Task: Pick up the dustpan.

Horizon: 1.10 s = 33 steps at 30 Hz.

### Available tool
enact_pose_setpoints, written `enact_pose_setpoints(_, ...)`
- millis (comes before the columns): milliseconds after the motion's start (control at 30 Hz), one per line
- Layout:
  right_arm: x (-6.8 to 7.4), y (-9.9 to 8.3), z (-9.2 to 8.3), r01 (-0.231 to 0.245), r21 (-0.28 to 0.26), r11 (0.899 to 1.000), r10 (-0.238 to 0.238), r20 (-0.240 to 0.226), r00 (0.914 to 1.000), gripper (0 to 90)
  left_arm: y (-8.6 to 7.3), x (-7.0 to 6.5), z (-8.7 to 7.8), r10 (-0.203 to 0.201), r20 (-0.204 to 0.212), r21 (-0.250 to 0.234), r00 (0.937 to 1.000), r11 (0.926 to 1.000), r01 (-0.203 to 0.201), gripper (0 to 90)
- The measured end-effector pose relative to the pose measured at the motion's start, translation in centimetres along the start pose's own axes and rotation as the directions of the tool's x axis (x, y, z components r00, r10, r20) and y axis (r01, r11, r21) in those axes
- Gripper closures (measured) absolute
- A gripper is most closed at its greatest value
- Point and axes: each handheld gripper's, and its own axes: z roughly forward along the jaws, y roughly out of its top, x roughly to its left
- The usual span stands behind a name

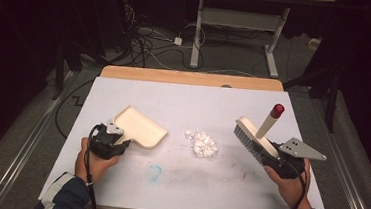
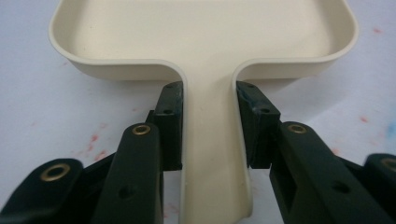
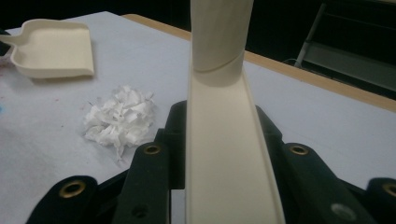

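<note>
A cream dustpan (image 1: 140, 126) lies at the table's left, its flat handle (image 2: 210, 140) clamped between the pads of my left gripper (image 1: 119, 138) (image 2: 209, 119), which is shut on it. At the right, my right gripper (image 1: 268, 158) (image 3: 219, 135) is shut on the back of a cream hand brush (image 1: 253, 137) (image 3: 224, 154) whose bristles face left and whose red-capped handle (image 1: 271, 119) points up. Between pan and brush sits a small heap of white paper scraps (image 1: 201, 143) (image 3: 120, 119). The dustpan (image 3: 52, 48) shows far off in the right gripper view.
The white tabletop (image 1: 182, 179) carries a faint blue smudge (image 1: 153, 172) and reddish marks near the front. A wooden strip (image 1: 190, 78) runs along the far edge. Beyond it are a desk frame (image 1: 239, 33) and cables (image 1: 148, 41) on the floor.
</note>
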Motion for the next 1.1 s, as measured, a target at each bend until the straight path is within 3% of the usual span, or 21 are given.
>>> enact_pose_setpoints(133, -0.1, 0.0, 0.6, -0.025, 0.006, 1.0, 0.025, -0.004, 0.9997, 67.5, 0.0, -1.2, -0.9, 0.044, 0.039, -0.019, 0.9983, 0.9989, -0.044, 64.0)
enact_pose_setpoints(367, -0.1, 0.8, 2.8, -0.058, -0.002, 0.998, 0.058, -0.006, 0.9983, 67.5, -0.3, -3.3, -1.7, 0.117, 0.099, -0.023, 0.9882, 0.993, -0.116, 63.9)
enact_pose_setpoints(533, 0.3, 1.3, 5.2, -0.038, 0.016, 0.999, 0.038, 0.017, 0.9991, 67.5, -0.8, -4.2, -1.9, 0.135, 0.133, -0.015, 0.9819, 0.9908, -0.135, 63.9)
enact_pose_setpoints(833, 0.9, 1.4, 9.6, -0.081, 0.02, 0.997, 0.08, 0.048, 0.9956, 67.5, -0.8, -5.1, -1.5, 0.168, 0.168, -0.003, 0.9713, 0.9854, -0.17, 63.9)
enact_pose_setpoints(1000, 1.4, 0.8, 11.1, -0.083, 0.071, 0.994, 0.08, 0.045, 0.9958, 67.5, -0.8, -5.5, -1.2, 0.183, 0.179, 0.003, 0.9667, 0.9824, -0.187, 63.9)
enact_pose_setpoints(1100, 1.4, 0.8, 11.1, -0.077, 0.075, 0.994, 0.075, 0.029, 0.9968, 67.5, -0.8, -5.5, -1.0, 0.181, 0.186, 0.002, 0.9656, 0.9828, -0.185, 63.9)
